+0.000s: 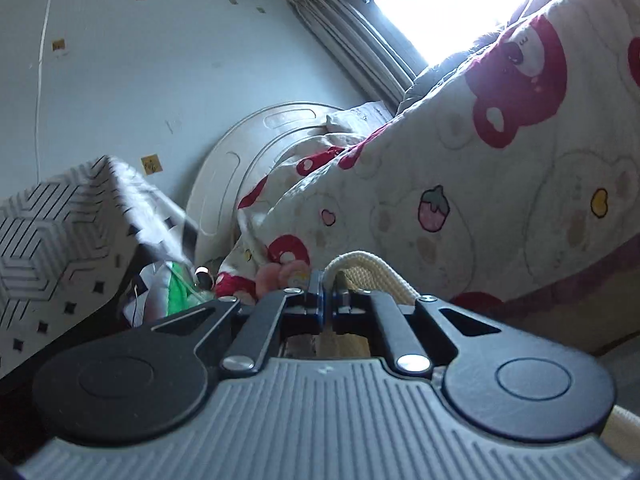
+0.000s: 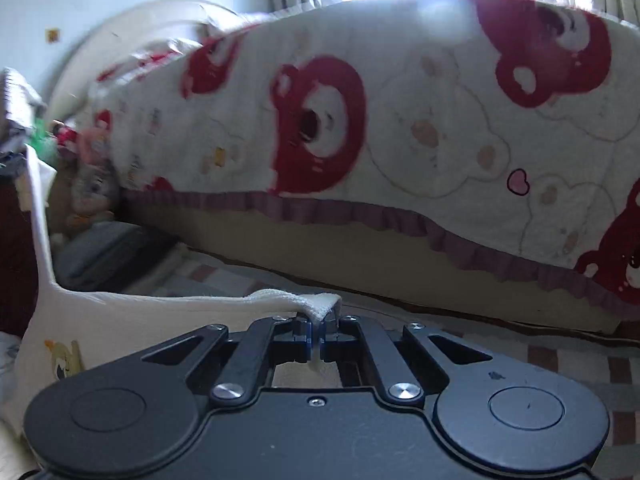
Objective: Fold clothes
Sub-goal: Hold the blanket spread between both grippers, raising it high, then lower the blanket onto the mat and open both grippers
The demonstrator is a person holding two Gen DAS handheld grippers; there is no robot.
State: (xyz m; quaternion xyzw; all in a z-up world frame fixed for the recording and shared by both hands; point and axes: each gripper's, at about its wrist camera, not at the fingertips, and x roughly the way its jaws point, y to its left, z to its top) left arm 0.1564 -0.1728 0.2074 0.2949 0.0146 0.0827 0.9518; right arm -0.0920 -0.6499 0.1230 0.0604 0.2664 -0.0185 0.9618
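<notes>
Both tongs, left gripper (image 1: 327, 300) and right gripper (image 2: 317, 330), pinch the cream garment (image 2: 132, 320); probably lifted, keep its edge taut and level.

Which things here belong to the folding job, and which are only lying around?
Part of the job:
- cream garment
- left gripper, shut on its ribbed edge
- right gripper, shut on its edge

Lying about:
- bear-print quilt
- patterned box
- headboard
- curtain

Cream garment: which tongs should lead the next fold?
Probably right: the right tongs pinch a thin corner of the cream garment, cloth trailing free. The left tongs clamp its thick ribbed hem.
</notes>
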